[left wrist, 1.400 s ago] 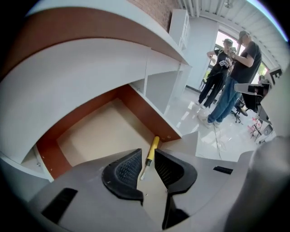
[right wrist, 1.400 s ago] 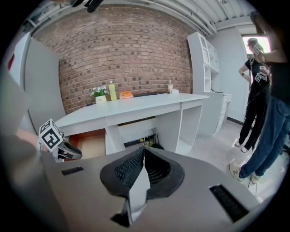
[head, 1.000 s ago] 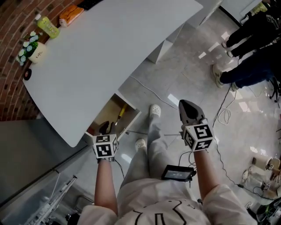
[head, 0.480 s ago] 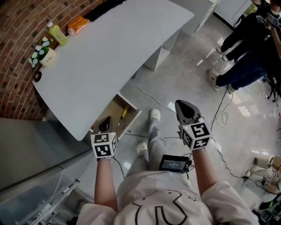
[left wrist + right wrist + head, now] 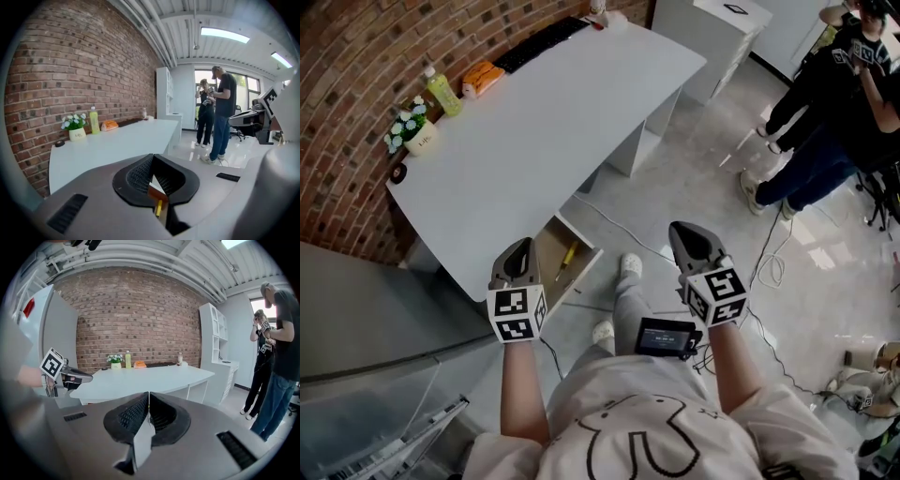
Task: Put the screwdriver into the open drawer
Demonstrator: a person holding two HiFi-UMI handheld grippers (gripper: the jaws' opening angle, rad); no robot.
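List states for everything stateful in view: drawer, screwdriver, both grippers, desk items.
drawer: open, pulled out from under the desk.
screwdriver: lying inside the drawer, not held.
left gripper: shut, empty.
right gripper: shut, empty.
bottle: upright on the desk.
flower pot: upright on the desk.

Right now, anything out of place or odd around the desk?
Nothing is spilled, damaged or askew. The only thing that stands out is the wooden drawer under the white desk: it is pulled out, and the yellow-handled screwdriver lies inside it.
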